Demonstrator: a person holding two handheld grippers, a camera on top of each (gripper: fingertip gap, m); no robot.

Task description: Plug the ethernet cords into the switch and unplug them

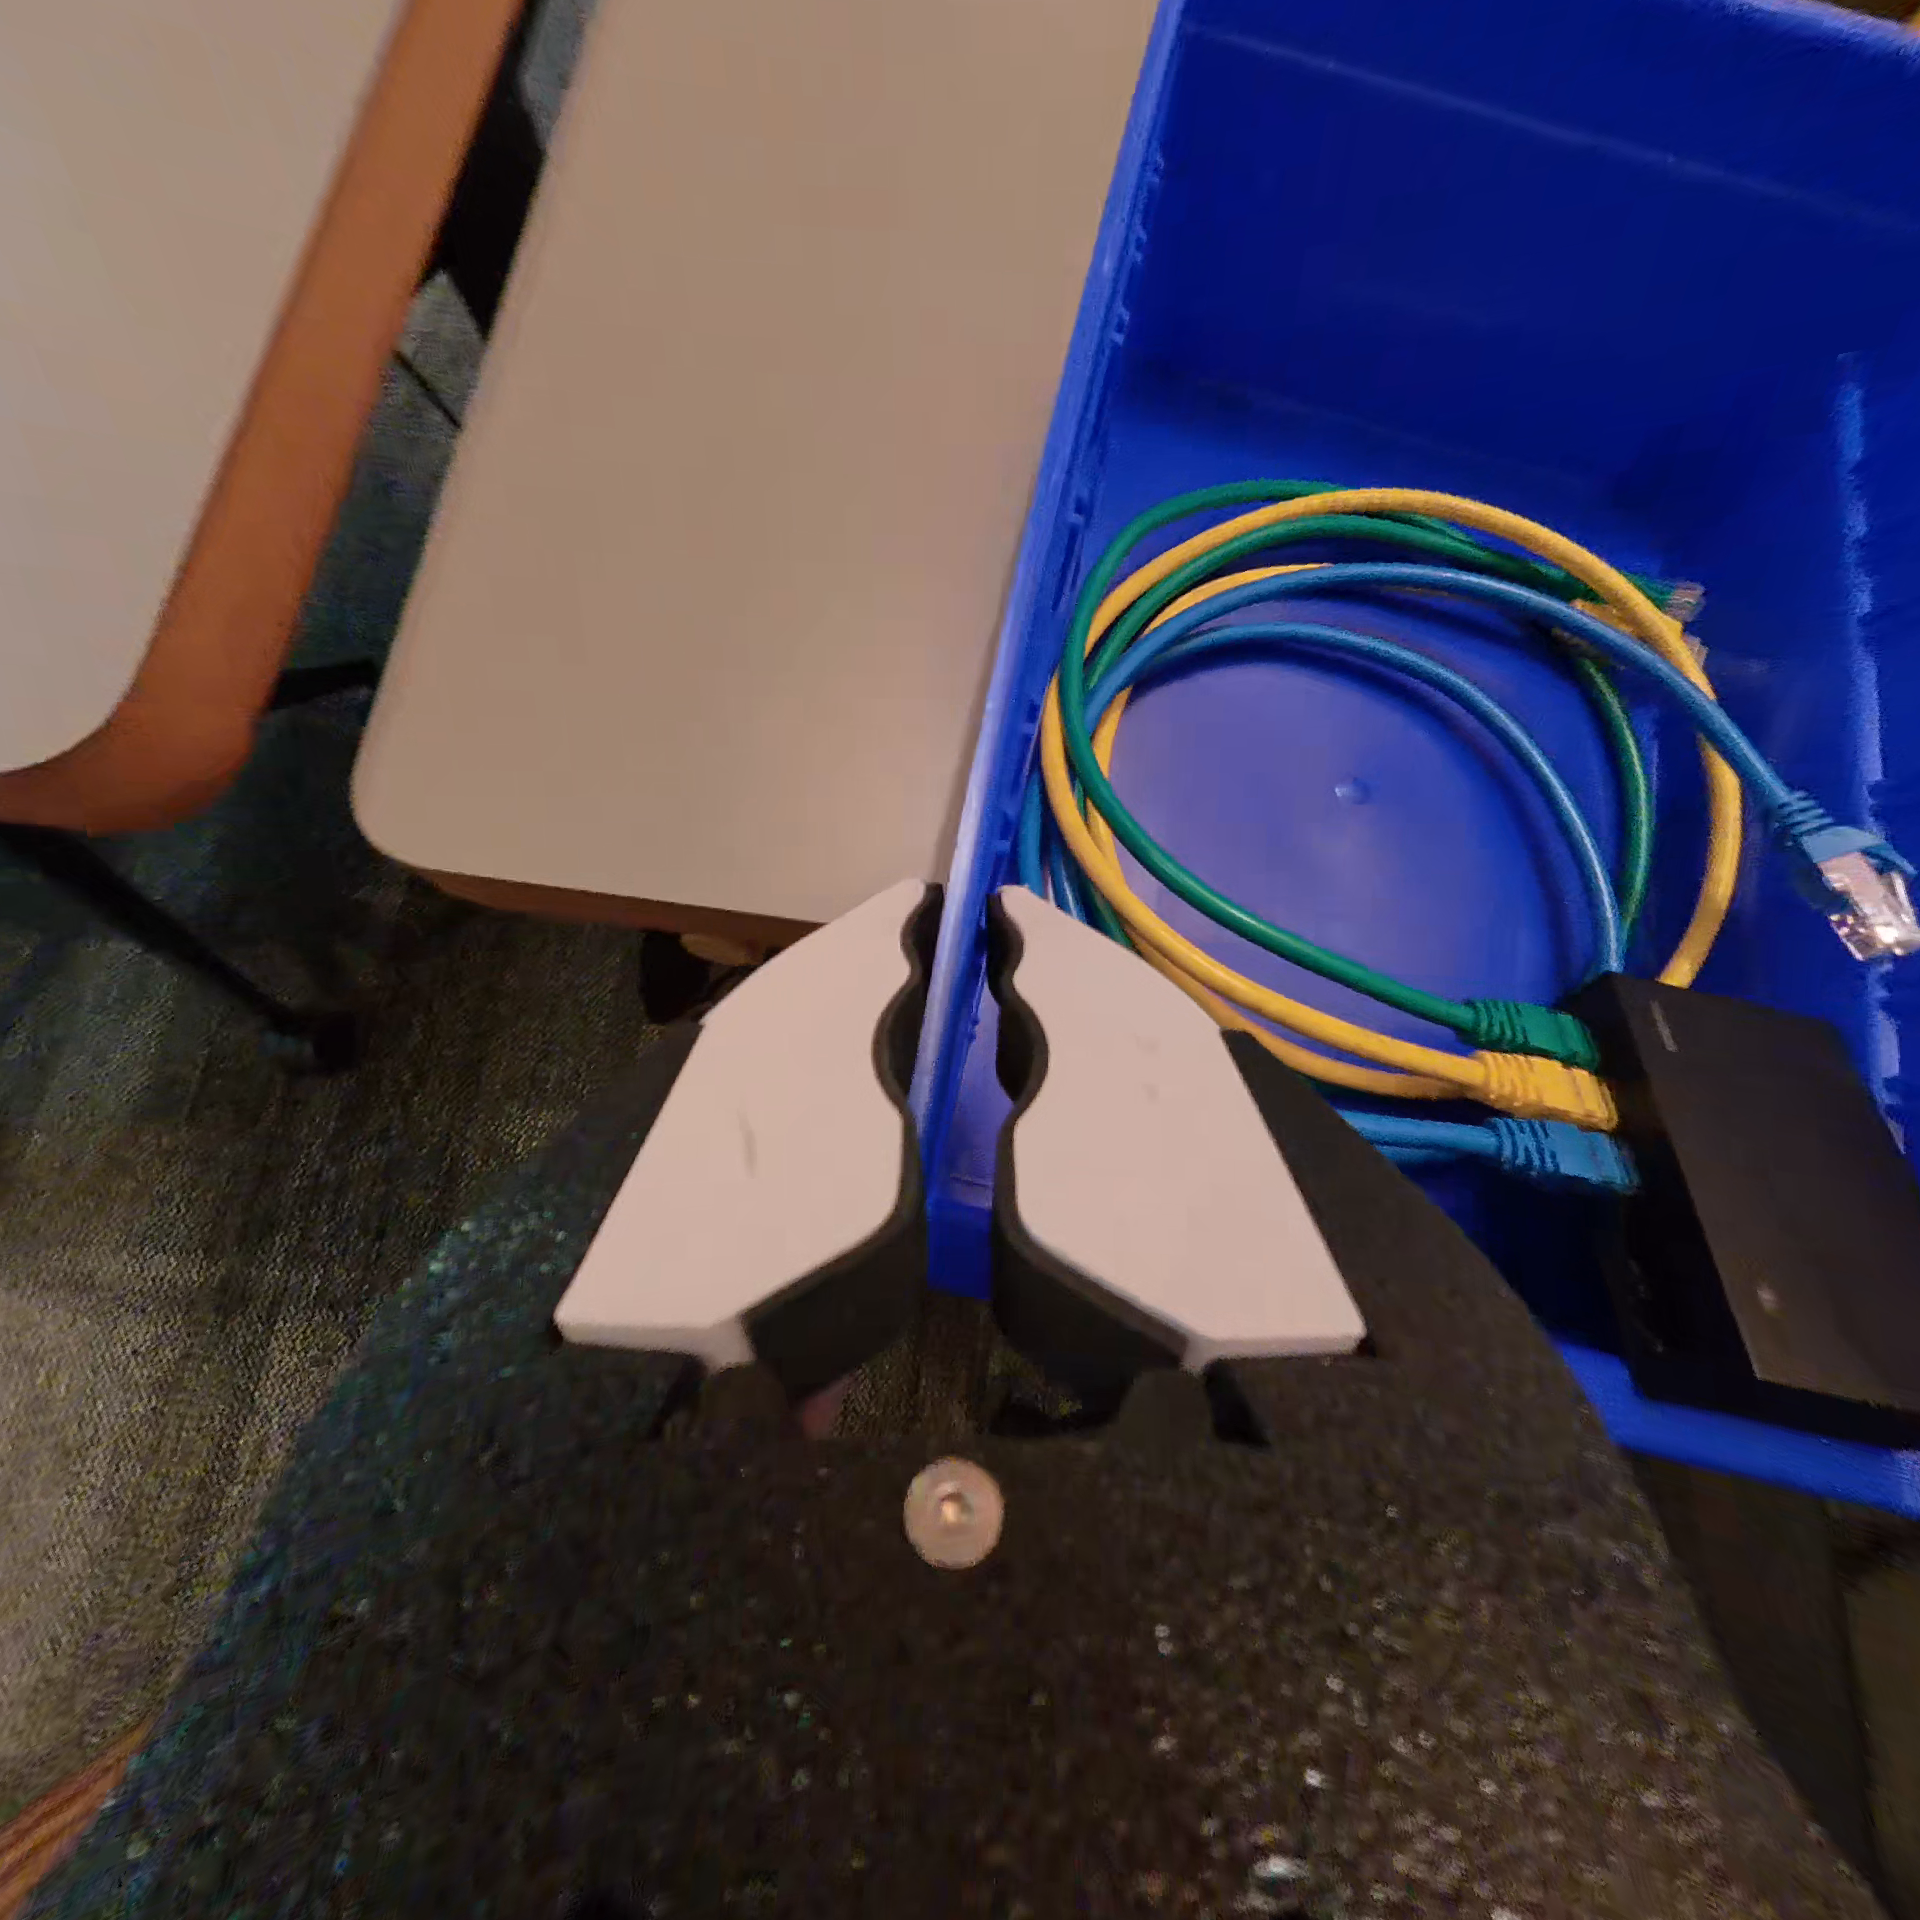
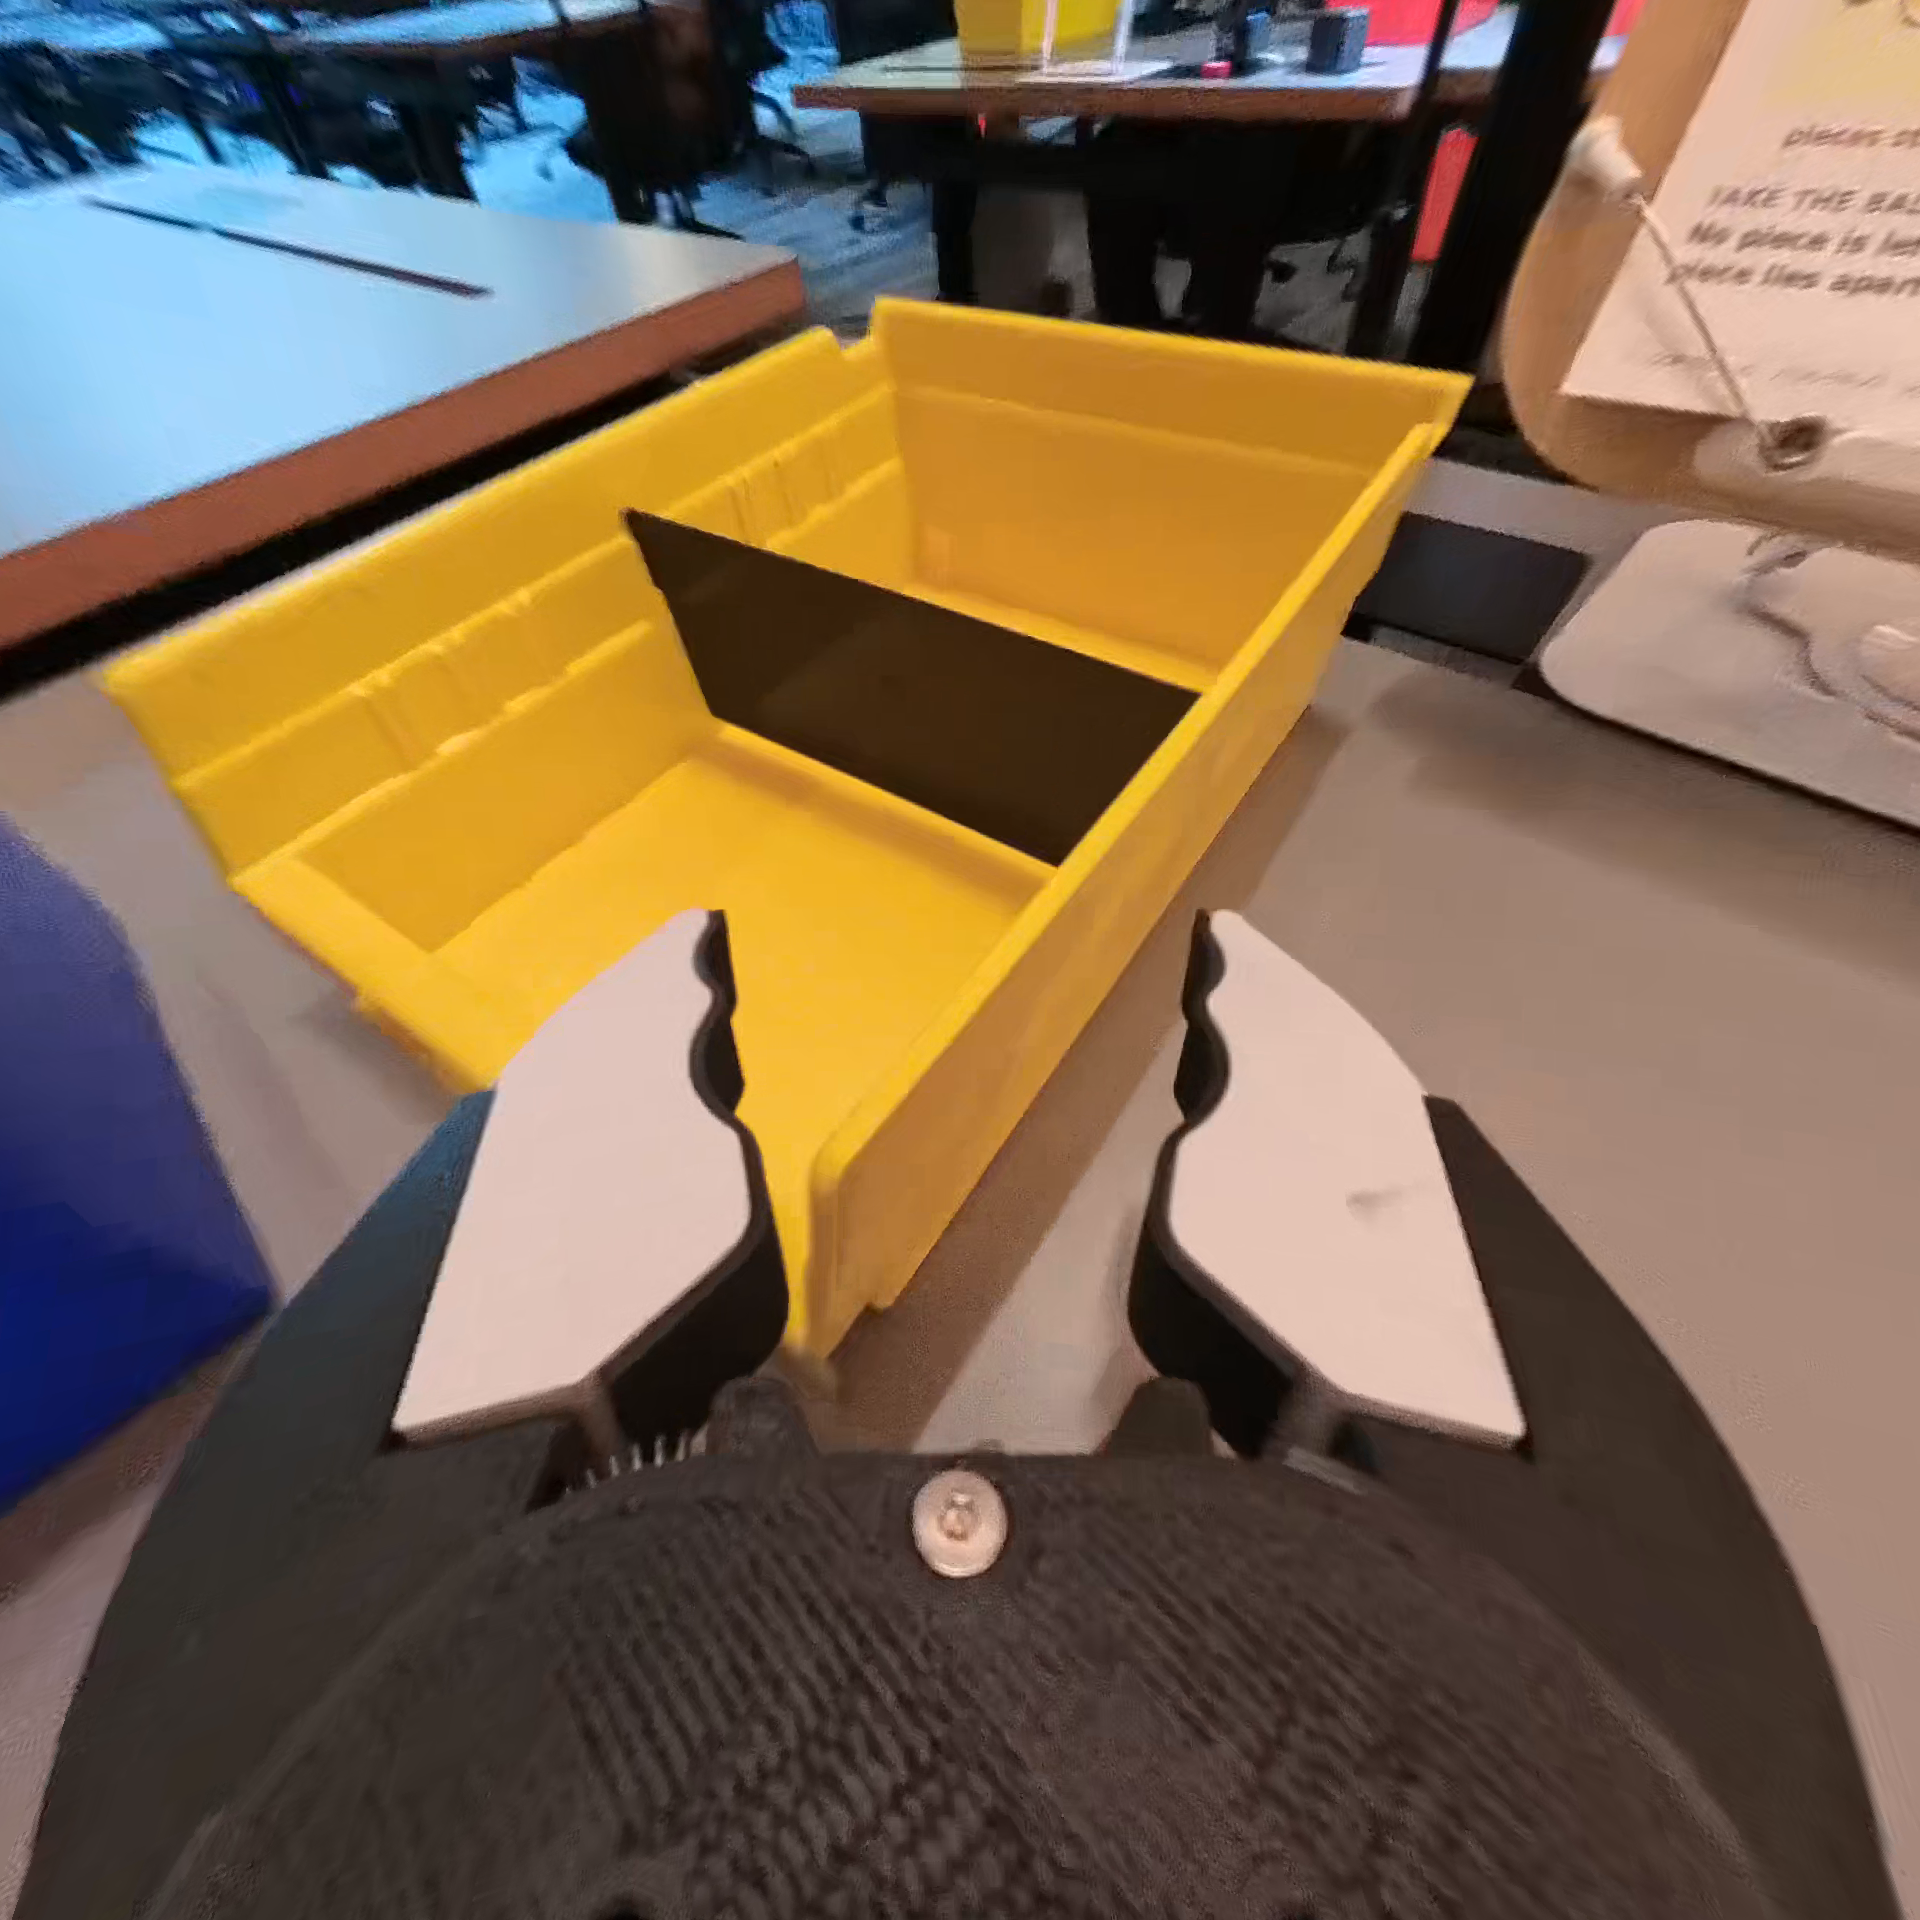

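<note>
A black switch point(image 1: 1756, 1174) lies in the blue bin point(image 1: 1455, 260), at its near right. Green point(image 1: 1527, 1023), yellow point(image 1: 1538, 1086) and blue point(image 1: 1548, 1148) ethernet plugs sit in its ports. The cords coil on the bin floor. The blue cord's free clear plug point(image 1: 1860, 904) lies by the right wall. The other free ends point(image 1: 1662, 608) lie farther back. My left gripper point(image 1: 961, 914) is closed with the bin's left wall between its fingers. My right gripper point(image 2: 961, 935) is open and empty, above the near right corner of a yellow bin point(image 2: 1143, 416).
The yellow bin has a black divider point(image 2: 914, 686) and stands on a grey table point(image 2: 1507, 935). A corner of the blue bin point(image 2: 94, 1143) shows at the left. A white object point(image 2: 1714, 675) and a printed sheet point(image 2: 1787, 229) are at the right. Other tables point(image 1: 727, 468) and carpet lie left of the blue bin.
</note>
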